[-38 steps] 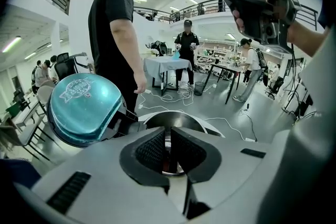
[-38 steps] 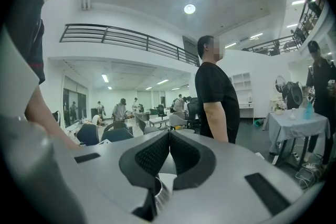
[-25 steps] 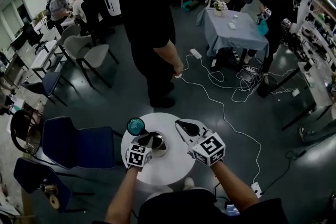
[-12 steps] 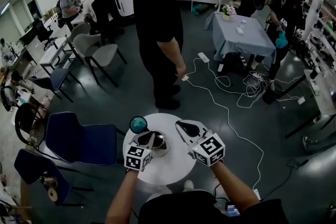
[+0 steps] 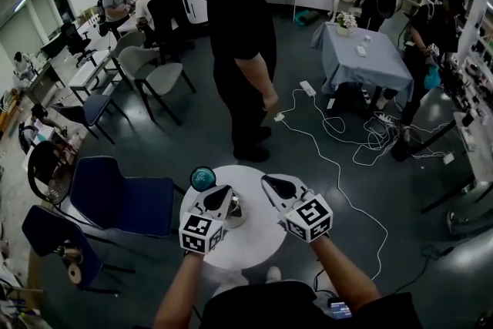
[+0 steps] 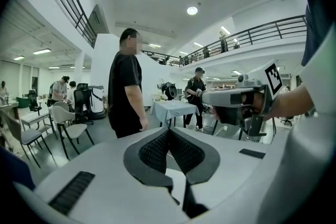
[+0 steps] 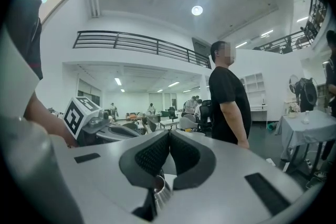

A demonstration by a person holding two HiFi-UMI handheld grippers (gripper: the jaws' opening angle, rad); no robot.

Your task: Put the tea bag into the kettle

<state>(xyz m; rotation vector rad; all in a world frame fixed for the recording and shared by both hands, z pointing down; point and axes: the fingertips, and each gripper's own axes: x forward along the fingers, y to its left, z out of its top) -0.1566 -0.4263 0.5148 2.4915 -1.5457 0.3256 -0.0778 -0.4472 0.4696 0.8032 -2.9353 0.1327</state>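
Observation:
On the round white table [image 5: 248, 244] stands a steel kettle [image 5: 235, 209], partly covered by my left gripper [image 5: 224, 191]. That gripper is shut and tilted up above the kettle. My right gripper [image 5: 269, 182] is also shut, hovering just right of the kettle. In the left gripper view the pads [image 6: 157, 150] meet with nothing between them, and the right gripper [image 6: 236, 100] shows beyond. In the right gripper view the kettle's steel rim [image 7: 160, 186] shows under the shut jaws. No tea bag is visible in any view.
A teal round object [image 5: 203, 179] sits at the table's far left edge. A person in black [image 5: 243, 50] stands just beyond the table. Blue chairs [image 5: 115, 196] are at the left, and a white cable [image 5: 339, 166] crosses the floor at the right.
My left gripper has shifted forward over the kettle, hiding more of it. The right gripper has hardly moved. The head view has drifted slightly.

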